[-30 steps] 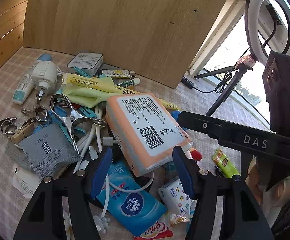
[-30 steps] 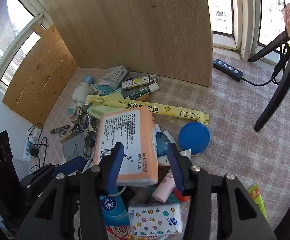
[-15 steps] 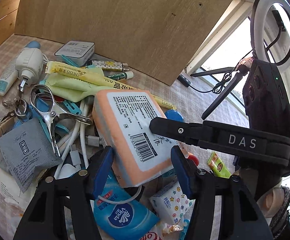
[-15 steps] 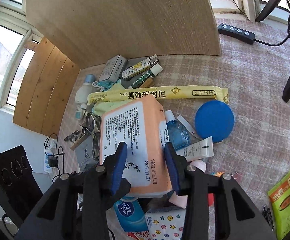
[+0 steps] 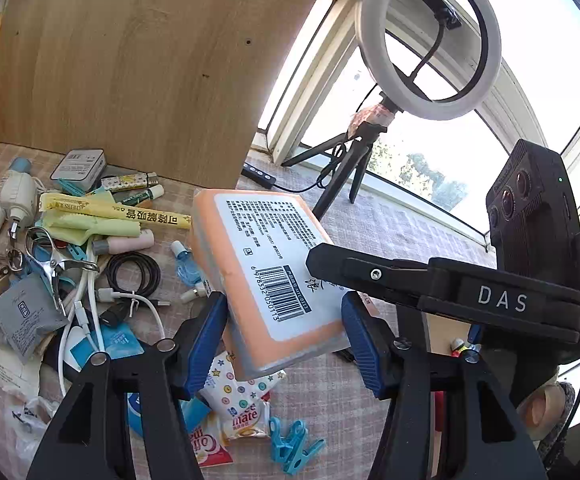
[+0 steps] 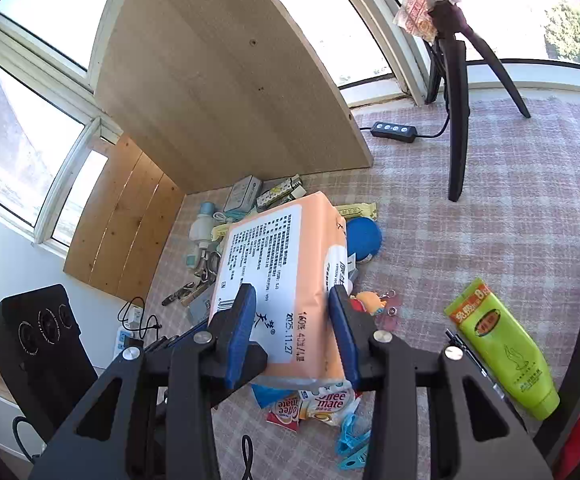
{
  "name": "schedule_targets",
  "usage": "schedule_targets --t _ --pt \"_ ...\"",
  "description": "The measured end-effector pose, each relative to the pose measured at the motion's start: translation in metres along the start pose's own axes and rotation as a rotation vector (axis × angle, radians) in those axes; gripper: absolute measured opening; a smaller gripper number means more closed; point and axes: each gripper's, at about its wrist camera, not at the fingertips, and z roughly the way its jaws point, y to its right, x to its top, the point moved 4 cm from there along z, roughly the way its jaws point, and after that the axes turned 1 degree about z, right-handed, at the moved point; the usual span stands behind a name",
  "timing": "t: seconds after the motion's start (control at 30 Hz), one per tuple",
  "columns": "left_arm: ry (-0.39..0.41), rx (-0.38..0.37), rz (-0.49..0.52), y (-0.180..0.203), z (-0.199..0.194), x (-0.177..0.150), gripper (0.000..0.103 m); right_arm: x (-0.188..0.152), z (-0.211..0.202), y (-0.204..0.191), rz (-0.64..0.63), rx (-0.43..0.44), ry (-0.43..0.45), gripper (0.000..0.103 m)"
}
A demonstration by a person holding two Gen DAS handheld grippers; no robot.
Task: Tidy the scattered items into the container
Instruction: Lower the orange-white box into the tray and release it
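Note:
An orange tissue pack point(image 5: 266, 264) with a white printed label is held in the air above the pile of scattered items. My right gripper point(image 6: 293, 336) is shut on its end; the pack point(image 6: 286, 264) fills the middle of the right wrist view. My left gripper point(image 5: 286, 336) has its blue pads on either side of the pack's near end, close to it; I cannot tell whether they press it. The right gripper's black arm point(image 5: 441, 292) crosses over the pack. No container is in view.
On the checked cloth lie a yellow wrapper point(image 5: 114, 210), white cables point(image 5: 90, 300), a black hair tie point(image 5: 134, 270), coffee sachets point(image 5: 226, 428), blue clips point(image 5: 293, 444), a blue disc point(image 6: 363, 238), a green tube point(image 6: 505, 348). A wooden board point(image 5: 130, 60) and a ring-light tripod point(image 5: 353, 160) stand behind.
The tissue pack has been lifted up off the pile and both grippers have risen with it. The items that lay under it, such as the hair tie and small bottle, now show.

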Motion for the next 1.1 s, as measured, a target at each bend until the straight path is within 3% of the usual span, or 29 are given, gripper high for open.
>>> schedule_targets --t 0.33,0.6,0.8,0.9,1.1 --pt "-0.114 -0.156 0.223 0.140 0.046 -0.034 0.057 -0.047 -0.128 0.100 0.183 -0.135 0.186 0.039" --pt "-0.165 -0.235 0.369 0.228 0.073 -0.052 0.057 -0.069 -0.200 0.161 0.301 -0.220 0.298 0.039" --pt "-0.171 -0.216 0.429 0.255 0.082 -0.057 0.063 -0.069 -0.225 0.181 0.318 -0.267 0.343 0.040" --pt "-0.160 -0.200 0.429 0.255 0.078 -0.059 0.063 -0.070 -0.236 0.188 0.308 -0.355 0.395 0.046" --pt "-0.168 -0.172 0.453 0.243 0.069 -0.064 0.063 -0.072 -0.231 0.182 0.259 -0.342 0.377 0.046"
